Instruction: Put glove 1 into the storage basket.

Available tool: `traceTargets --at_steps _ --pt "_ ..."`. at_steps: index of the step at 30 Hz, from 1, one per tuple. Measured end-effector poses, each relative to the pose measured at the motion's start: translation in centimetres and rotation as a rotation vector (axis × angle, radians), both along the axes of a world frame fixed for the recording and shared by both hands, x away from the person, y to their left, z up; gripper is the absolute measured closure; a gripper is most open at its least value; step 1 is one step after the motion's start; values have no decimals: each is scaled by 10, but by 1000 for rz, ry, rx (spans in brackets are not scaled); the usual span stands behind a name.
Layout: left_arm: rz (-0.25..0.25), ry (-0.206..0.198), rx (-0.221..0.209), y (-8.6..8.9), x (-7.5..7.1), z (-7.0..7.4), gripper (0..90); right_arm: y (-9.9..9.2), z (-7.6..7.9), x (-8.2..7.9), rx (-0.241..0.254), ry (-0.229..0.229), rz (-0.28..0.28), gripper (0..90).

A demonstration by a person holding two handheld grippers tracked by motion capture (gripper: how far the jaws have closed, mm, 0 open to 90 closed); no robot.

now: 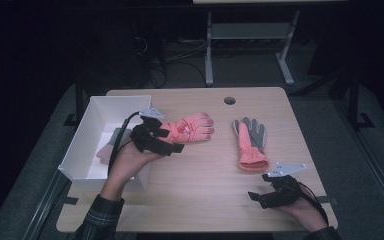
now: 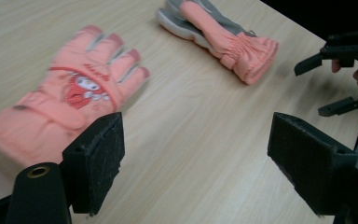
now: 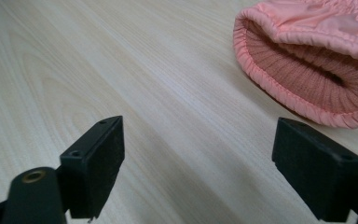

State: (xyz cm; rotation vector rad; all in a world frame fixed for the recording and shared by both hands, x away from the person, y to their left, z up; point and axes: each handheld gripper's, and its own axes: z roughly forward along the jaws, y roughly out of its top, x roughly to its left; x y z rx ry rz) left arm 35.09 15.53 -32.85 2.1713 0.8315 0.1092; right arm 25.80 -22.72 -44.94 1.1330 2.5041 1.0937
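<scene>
With jaws apart and empty, the left gripper [image 1: 172, 141] hovers by the pink glove [image 1: 187, 127] beside the white box [image 1: 91, 131], while the right gripper [image 1: 258, 191], also gaping, faces the second glove's [image 1: 250, 142] cuff on the table [image 1: 205, 185], seemingly ready to grasp.

Showing on the back of the salmon-pink padded winter glove [image 2: 70, 93] lying flat on the pale wooden table: a small cartoon patch of a white, long-eared character on a red ground, with a short line of red script lettering arching just above it (too blurred to be reading any letter). Carrying no other legible words, brands or numbers anywhere.
</scene>
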Motion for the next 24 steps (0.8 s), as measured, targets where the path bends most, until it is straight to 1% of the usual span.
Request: traceTargets --at_steps 1,4,6,8,9,10,11,13,14,15,16,17,19,20,21,22,23,24 --pt "-6 3 7 -3 -1 -2 184 -1 0 0 -2 -10 5 194" --pt "-27 11 24 -15 -4 -11 192 -1 3 -1 5 -1 -6 239" --pt "-39 14 37 -23 -7 -15 194 -1 4 -2 1 2 2 266" --pt "-60 10 54 -33 -10 -21 194 -1 5 -2 6 9 3 310" --pt "-69 11 58 -36 -10 -23 194 -1 6 -2 6 4 4 337" --pt "-65 7 53 -41 -12 -27 194 -1 6 -1 9 2 2 356" --pt "-79 5 61 -44 -13 -31 194 -2 8 -1 8 10 1 372" --pt "-91 3 75 -50 -15 -39 194 -3 10 0 16 4 -5 402" --pt "-102 -10 80 -53 -17 -43 194 -3 11 1 21 4 -9 417" --pt "-102 -14 84 -54 -18 -46 194 -4 11 3 24 0 -10 428" --pt "-99 -17 82 -55 -20 -51 194 -5 12 3 28 10 -15 437" --pt "-105 -20 81 -56 -21 -54 194 -6 12 4 24 8 -12 454" --pt "-107 -32 75 -55 -24 -60 194 -7 13 6 29 6 -25 483" --pt "-114 -41 81 -54 -26 -64 194 -7 14 7 28 5 -22 492" --pt "-121 -47 85 -54 -28 -68 194 -8 16 9 32 -2 -30 521" --pt "-124 -52 82 -53 -29 -71 194 -7 18 10 45 1 -30 542" --pt "-129 -63 89 -52 -30 -74 193 -8 19 12 46 0 -21 560" --pt "-126 -63 90 -52 -31 -78 193 -8 20 14 49 -3 -25 575"
